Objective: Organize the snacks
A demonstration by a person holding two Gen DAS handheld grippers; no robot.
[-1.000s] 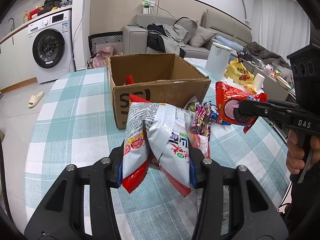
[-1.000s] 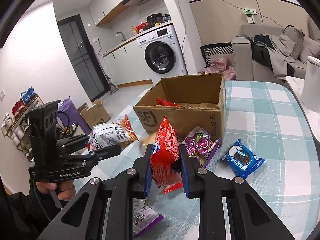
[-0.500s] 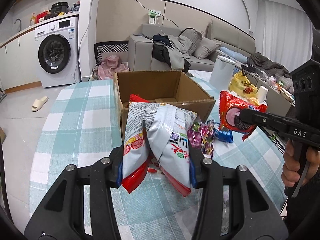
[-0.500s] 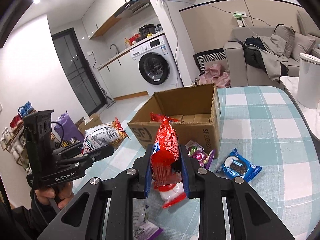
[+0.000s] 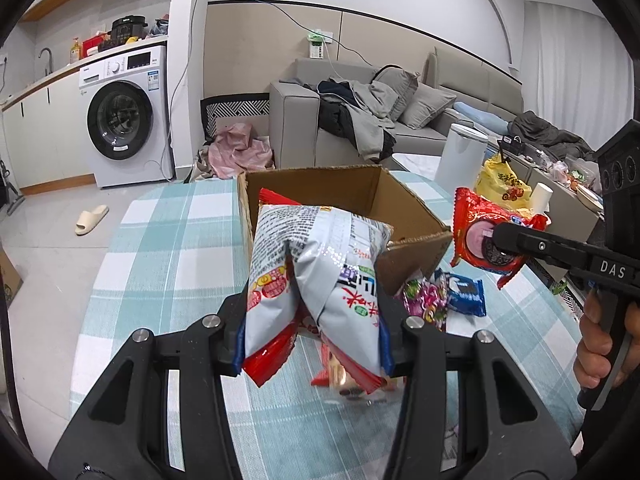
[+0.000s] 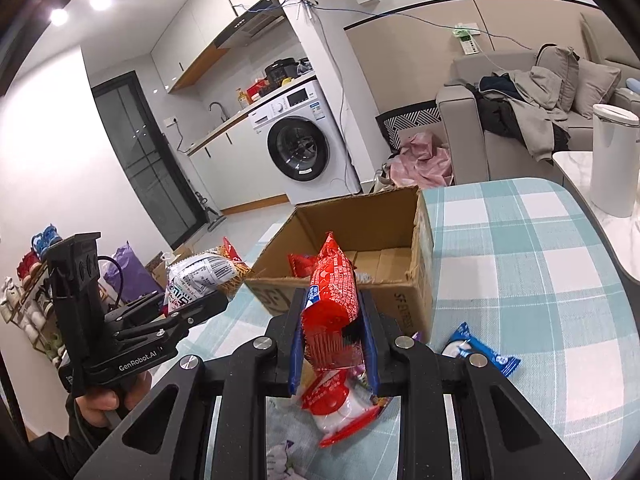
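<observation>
Both grippers are up in the air above the checked tablecloth (image 5: 168, 232), each with a packet. The left gripper (image 5: 316, 344) has its jaws clamped on a white snack bag (image 5: 316, 276), which stands with its long axis running up and away from the camera, red top seam pointing at the cardboard box (image 5: 416, 236) and the red bottom edge hanging below the fingers. The bag is creased down its middle where the pads squeeze it. It hangs just short of the box's near corner, clear of the cloth.

Over to the right gripper (image 6: 334, 344): jaws pressed in narrow on a red cookie packet (image 6: 332, 292), held edge-on, long axis aimed forward and upward toward the open box, lower end drooping beneath the fingers. From the left wrist view that packet (image 5: 486, 238) shows its face, lifted beside the box's right wall, with the right hand (image 5: 600, 344) wrapped round the pistol handle below, gripper held level.

On the cloth beside the box lie a blue cookie pack (image 5: 466, 294) and a purple candy bag (image 5: 424, 300).
</observation>
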